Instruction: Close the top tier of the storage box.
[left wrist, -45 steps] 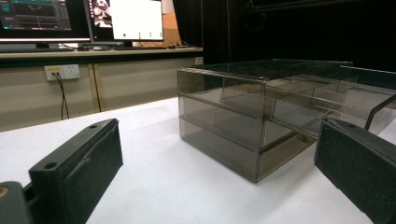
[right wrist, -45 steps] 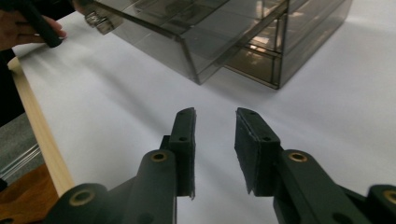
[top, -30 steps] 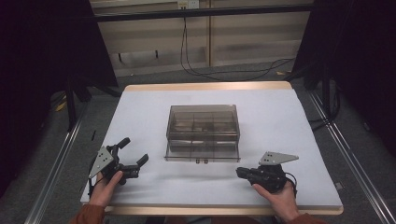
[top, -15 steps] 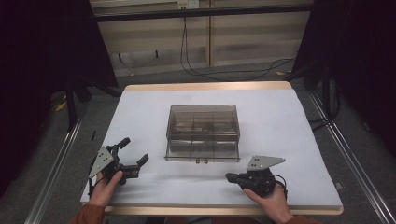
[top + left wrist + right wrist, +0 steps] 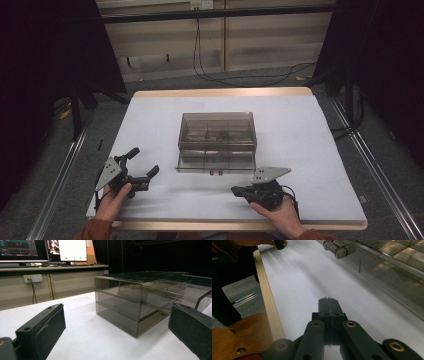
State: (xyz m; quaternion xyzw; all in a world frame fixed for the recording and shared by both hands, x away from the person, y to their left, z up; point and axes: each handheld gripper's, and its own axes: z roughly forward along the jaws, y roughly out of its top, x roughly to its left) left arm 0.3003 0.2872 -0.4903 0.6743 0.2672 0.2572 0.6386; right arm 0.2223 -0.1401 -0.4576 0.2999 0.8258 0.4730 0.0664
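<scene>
Two grippers, nothing held in either. Right gripper (image 5: 239,190): fingers (image 5: 328,305) pressed flat together, pad to pad, low over the white desk (image 5: 160,125). In the right gripper view the fingers point along the desk's near wooden edge (image 5: 268,307). Ahead of their tips is bare white surface. Up and to the right of the tips in that view sits the smoky clear drawer box (image 5: 217,141), its bottom drawer (image 5: 216,163) pulled out a little, with the two small knobs (image 5: 336,248) of its handle facing the person. Tips are near the drawer front but apart from it. In the high view that gripper lies just off the box's front right corner, tips aimed left.

Left gripper (image 5: 143,168): fingers (image 5: 42,328) spread wide apart, nothing between them, resting low on the desk. In the left gripper view the drawer box stands beyond the gap and toward the right-hand finger, near but not touching. Box is two tiers with dividers inside; contents too dim to tell.

Farther out from the fingers: wall socket (image 5: 33,278) and monitors (image 5: 45,250) past the desk's far side.
</scene>
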